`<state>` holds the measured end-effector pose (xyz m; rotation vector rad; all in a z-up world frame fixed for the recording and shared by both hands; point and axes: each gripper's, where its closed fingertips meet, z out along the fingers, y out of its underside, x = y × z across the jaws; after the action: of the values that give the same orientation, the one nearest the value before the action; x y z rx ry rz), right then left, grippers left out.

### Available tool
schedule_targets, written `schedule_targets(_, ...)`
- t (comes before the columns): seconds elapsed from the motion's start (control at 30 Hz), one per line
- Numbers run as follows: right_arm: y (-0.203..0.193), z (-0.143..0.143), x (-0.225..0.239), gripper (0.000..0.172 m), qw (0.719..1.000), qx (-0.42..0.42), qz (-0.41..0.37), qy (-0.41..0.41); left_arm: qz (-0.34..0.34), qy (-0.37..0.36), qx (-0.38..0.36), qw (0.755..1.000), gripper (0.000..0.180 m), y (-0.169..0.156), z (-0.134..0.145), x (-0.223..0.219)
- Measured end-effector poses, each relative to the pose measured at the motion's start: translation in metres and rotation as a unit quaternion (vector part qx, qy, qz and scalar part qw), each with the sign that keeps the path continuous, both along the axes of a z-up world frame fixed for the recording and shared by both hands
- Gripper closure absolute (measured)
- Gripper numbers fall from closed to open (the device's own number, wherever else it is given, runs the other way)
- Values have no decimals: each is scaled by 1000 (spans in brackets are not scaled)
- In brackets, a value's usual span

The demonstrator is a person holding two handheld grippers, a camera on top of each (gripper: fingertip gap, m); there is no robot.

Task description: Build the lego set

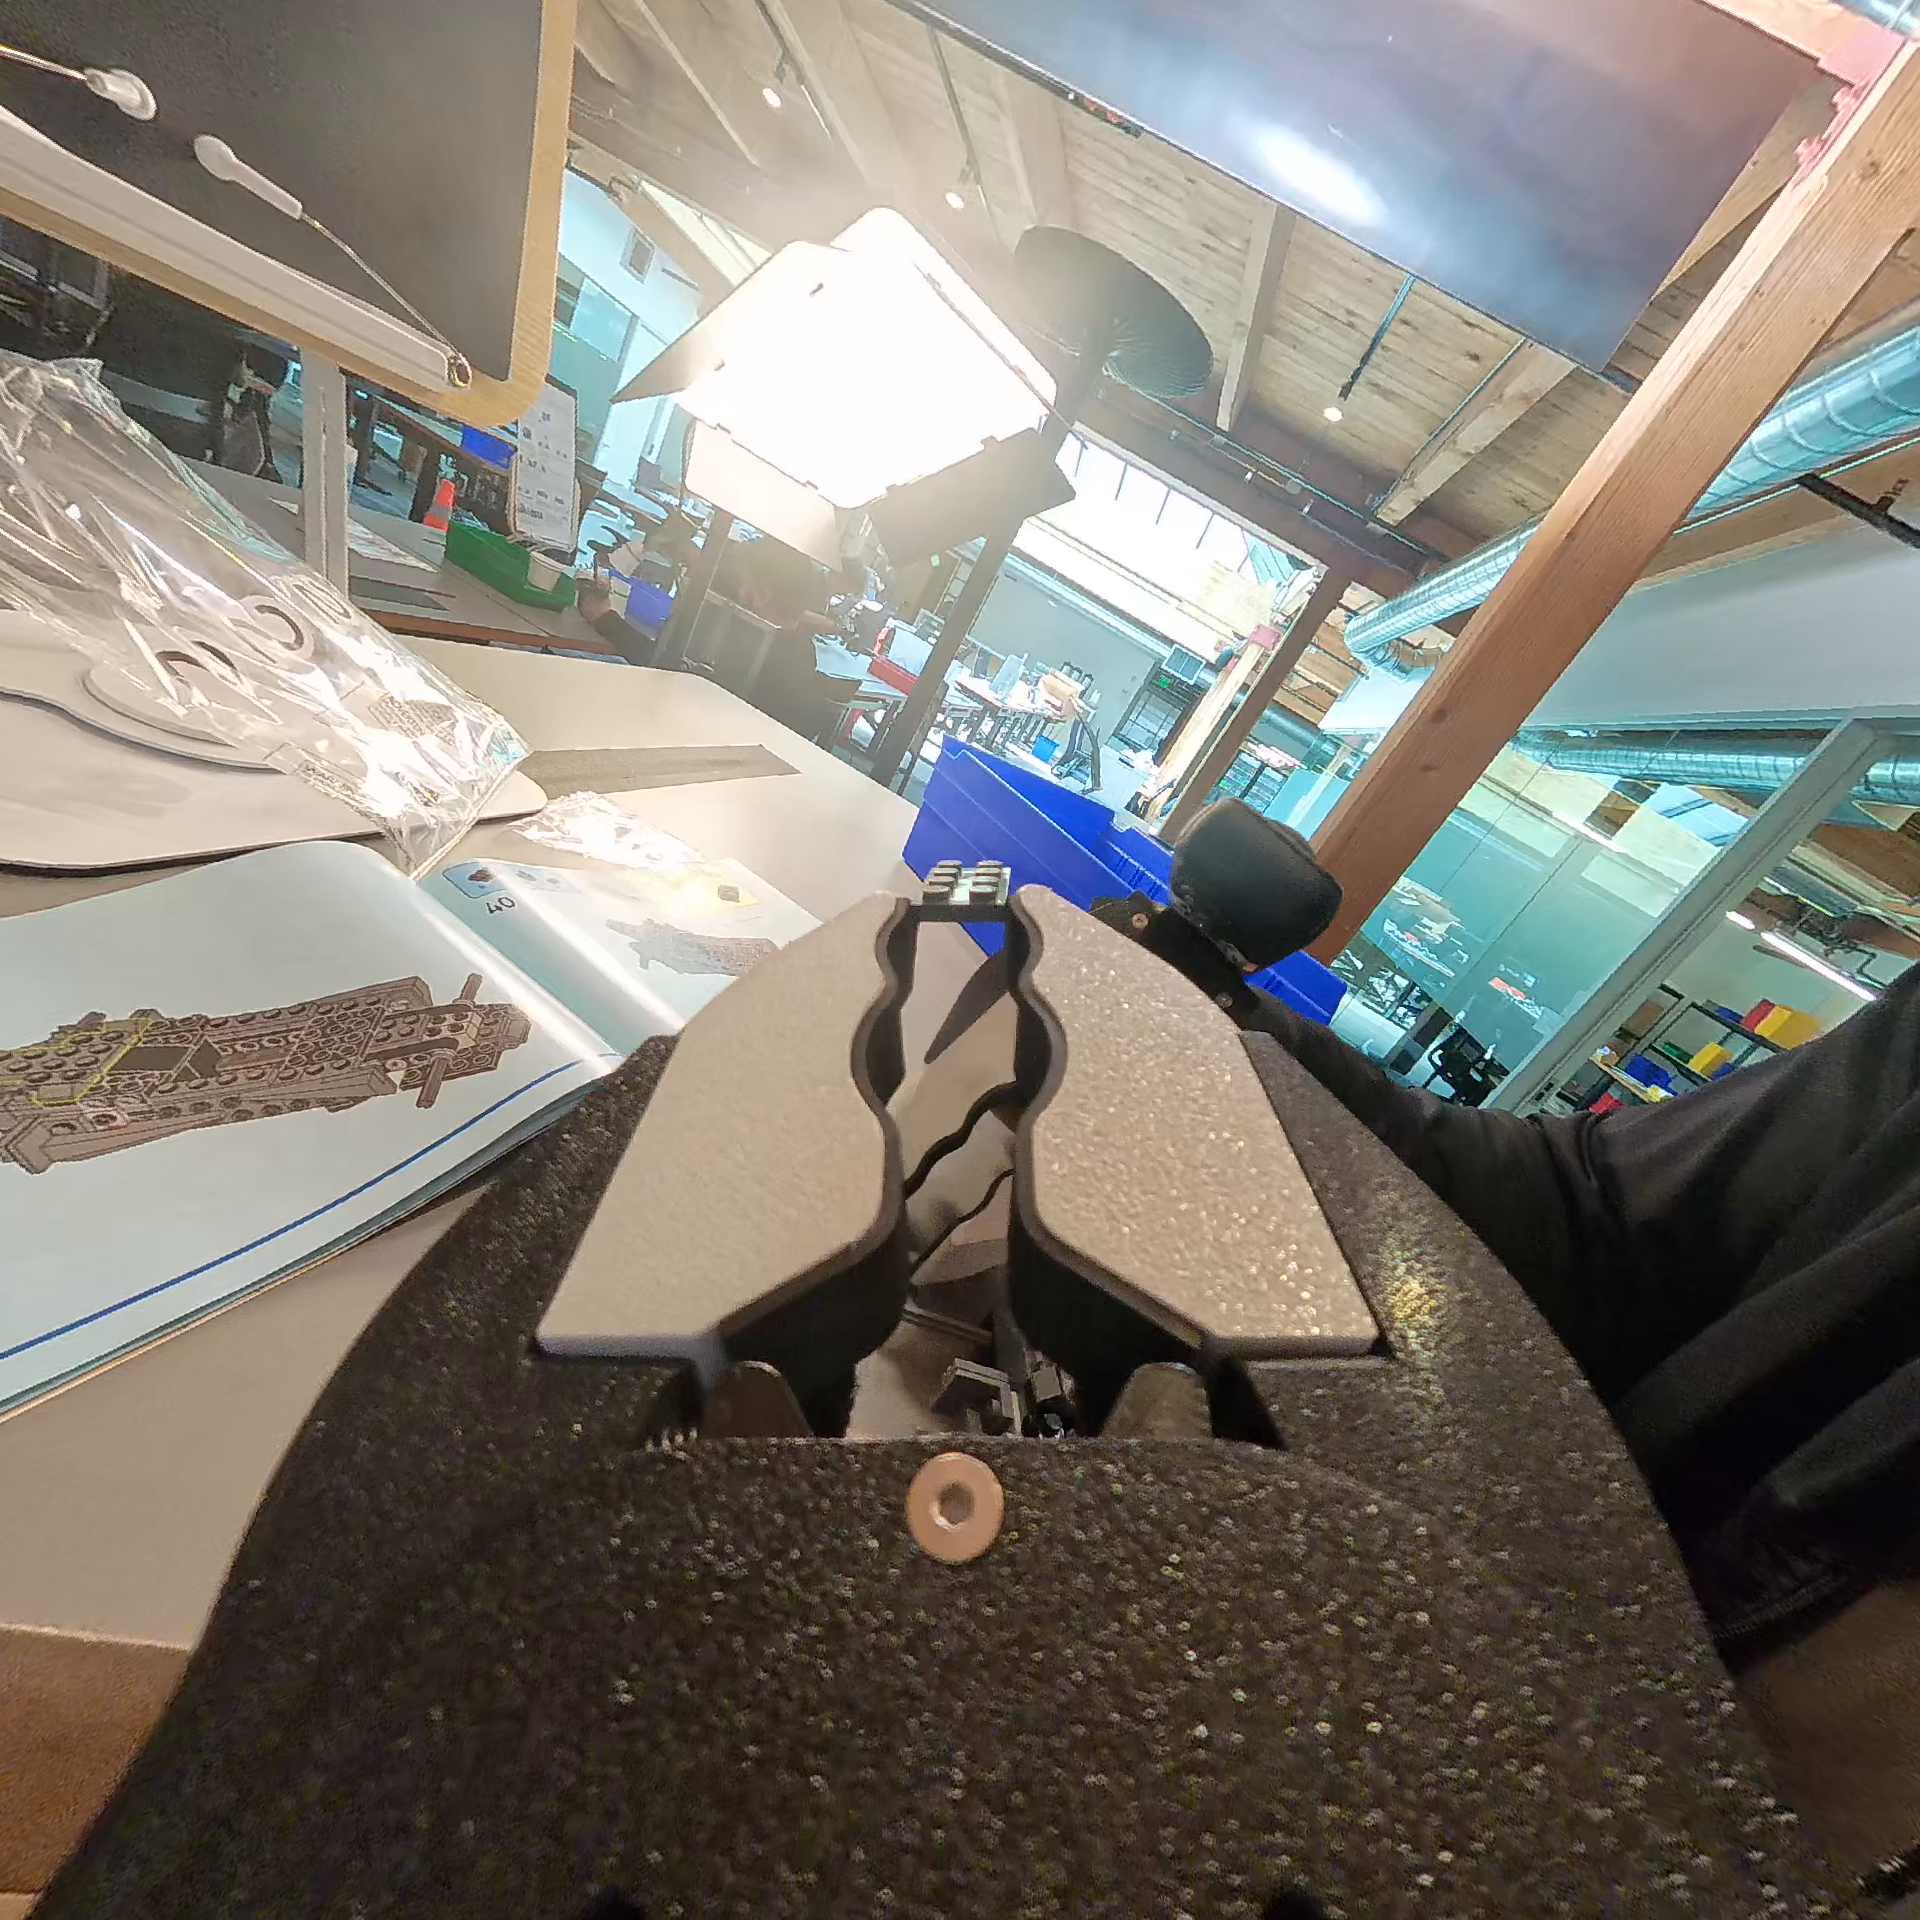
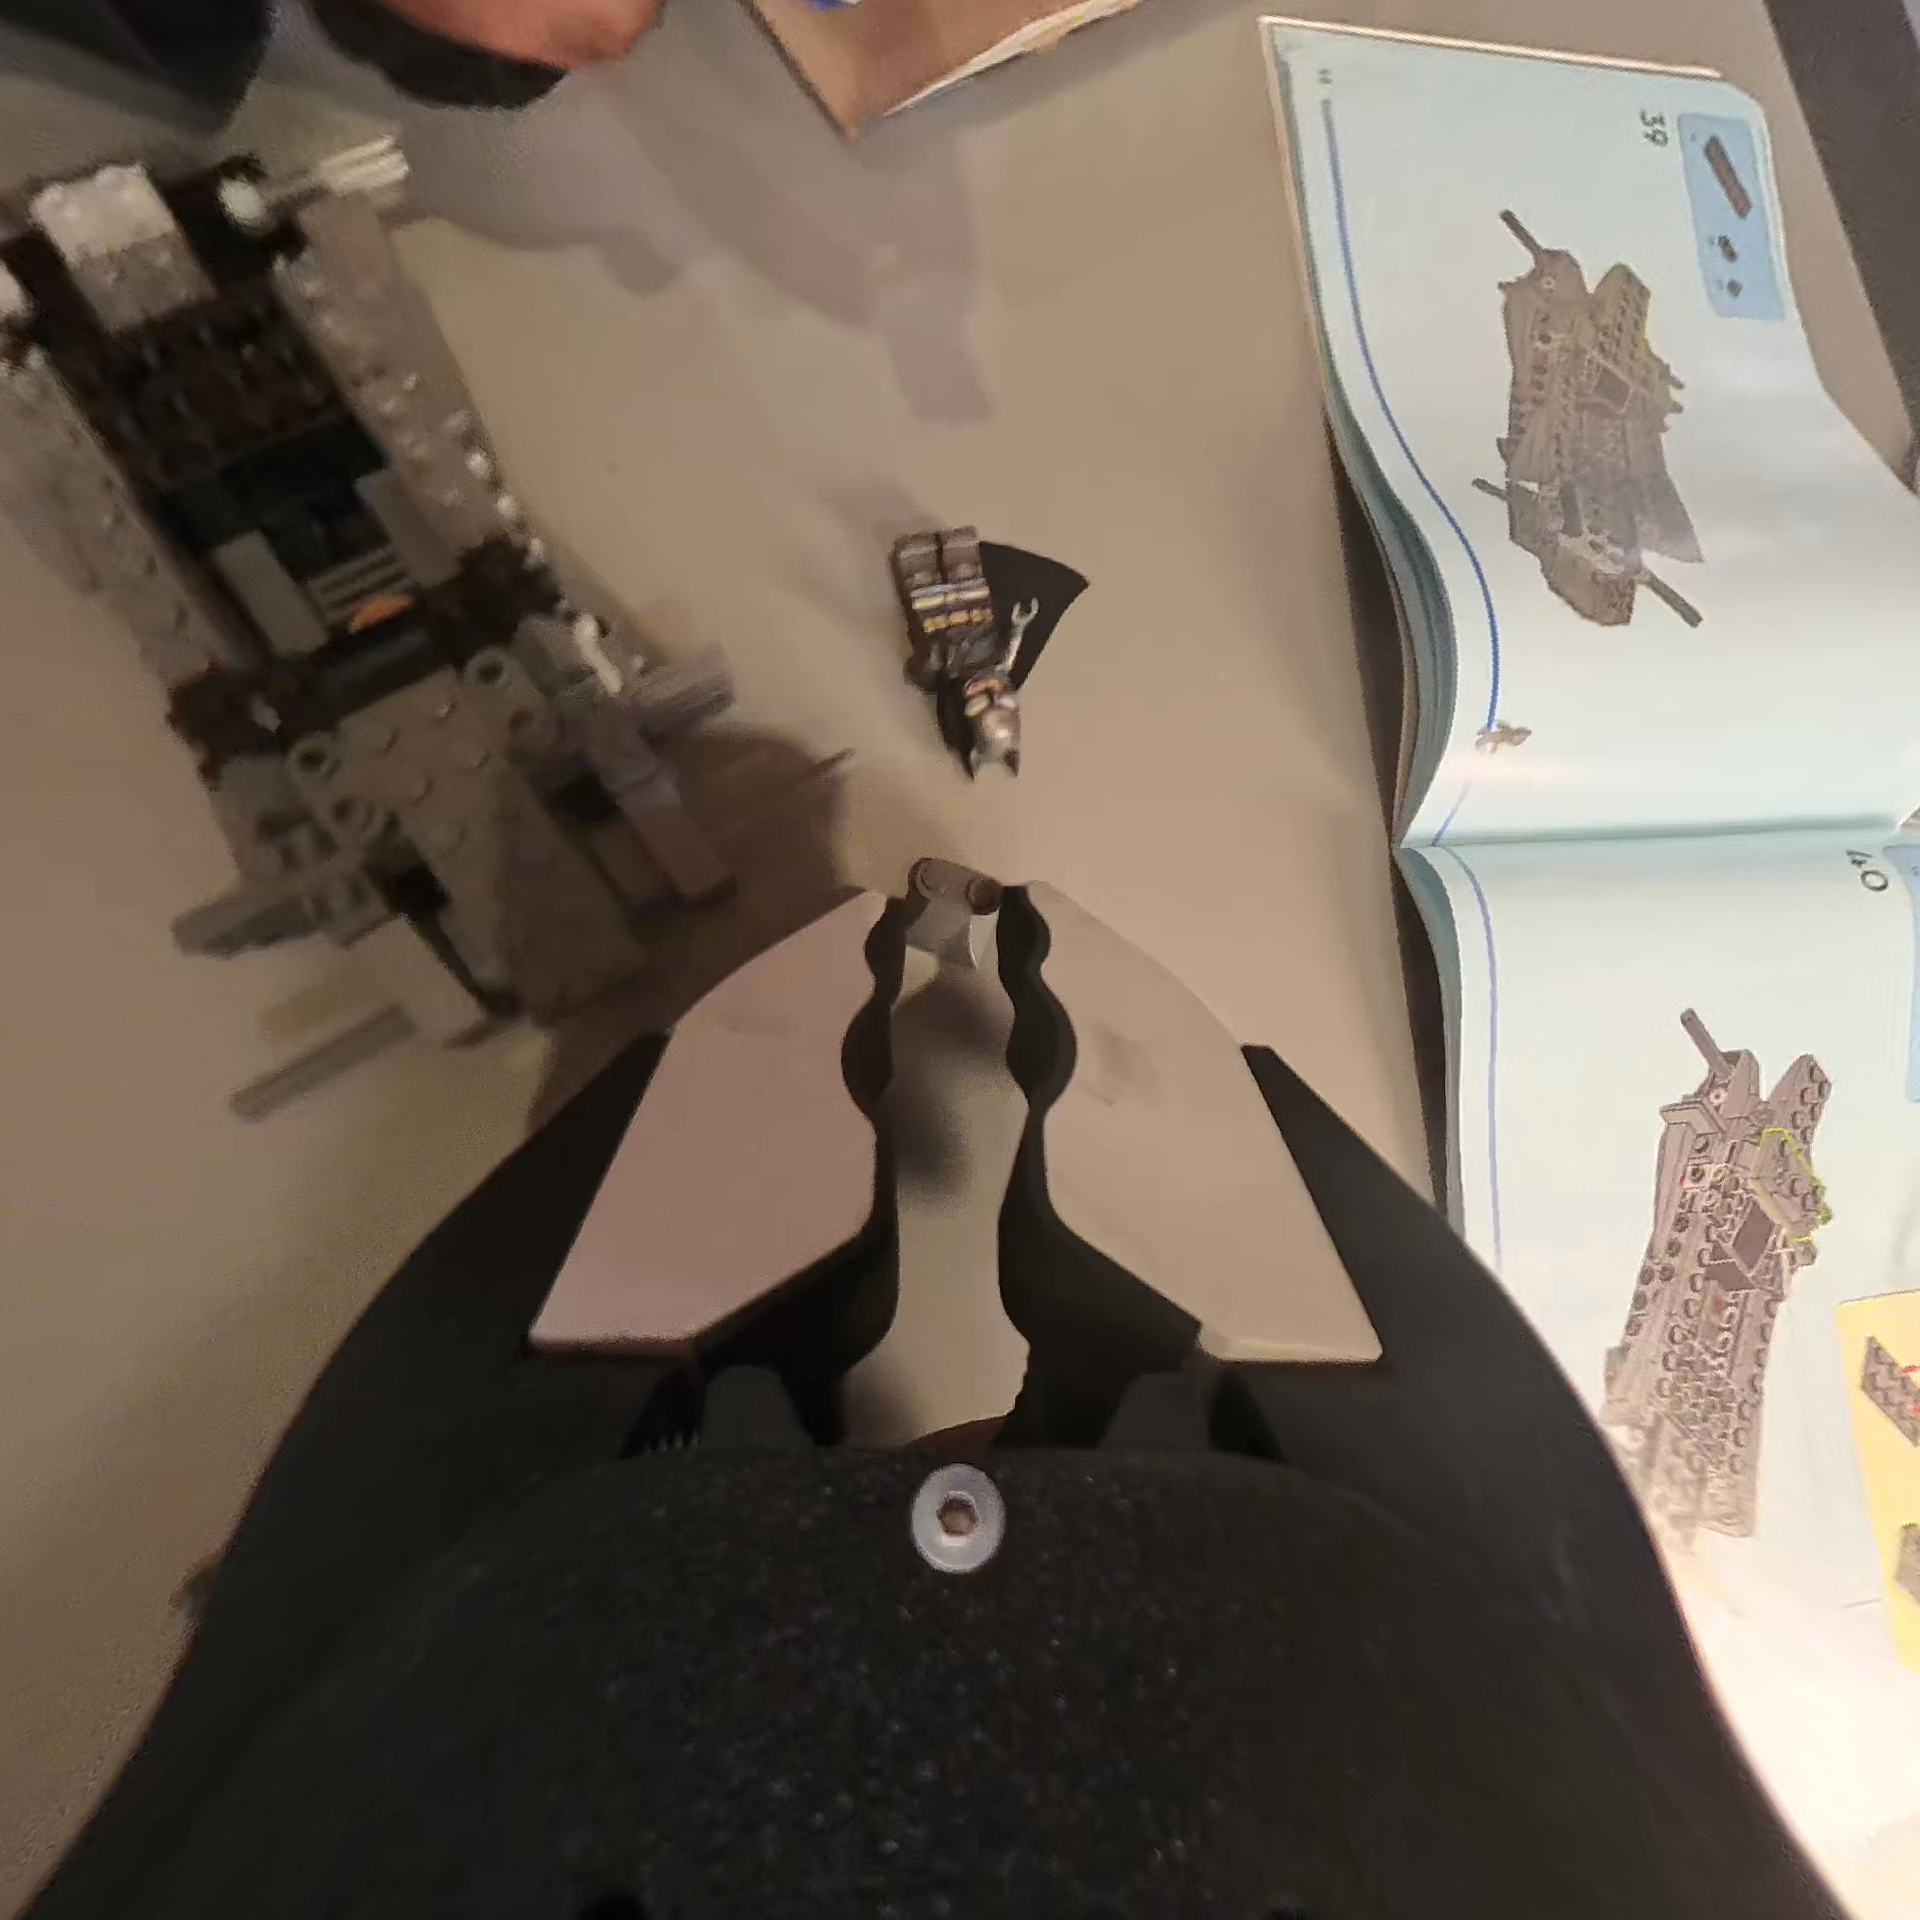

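Left gripper [image 1: 958, 902] clenched on small black studded plate [image 1: 969, 883], pinched at very tips, mid-frame, raised above worktop [image 1: 727, 748]. Right gripper [image 2: 951, 914] clenched on small light-grey piece [image 2: 945, 920], centre frame, just above worktop. Beyond: caped minifig [image 2: 971, 634] lying flat, grey brick model [image 2: 364, 675] at left, open instruction booklet [image 2: 1621, 520] at right. Risk: shallow tip holds, so either piece could twist or pop out if knocked.
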<state>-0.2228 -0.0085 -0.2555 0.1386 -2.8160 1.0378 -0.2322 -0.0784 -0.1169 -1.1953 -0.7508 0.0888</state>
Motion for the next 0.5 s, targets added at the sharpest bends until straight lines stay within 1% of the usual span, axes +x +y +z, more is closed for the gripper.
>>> schedule_targets(0.1, 17, 1, 3, 154, 998, 14, 50, 24, -3, -1, -2, 1000, 164, 2, 0, 0)
schedule_targets(0.17, 28, 1, -3, 154, 997, 27, 55, 50, -5, -2, -2, 1000, 164, 3, -1, 1)
schedule_targets(0.27, 41, 2, -18, 154, 996, 49, 14, 71, -9, -3, -3, 1000, 164, 5, -2, 1)
schedule_targets(0.37, 44, 6, -19, 152, 997, 46, -11, 60, -10, -4, -5, 1000, 164, 6, -3, 1)
schedule_targets(0.47, 45, 10, -17, 134, 997, 44, -55, 20, -11, -4, -6, 1000, 164, 6, -2, 2)
schedule_targets(0.5, 46, 9, -18, 134, 996, 48, -71, 10, -11, -3, -6, 1000, 164, 6, -2, 2)
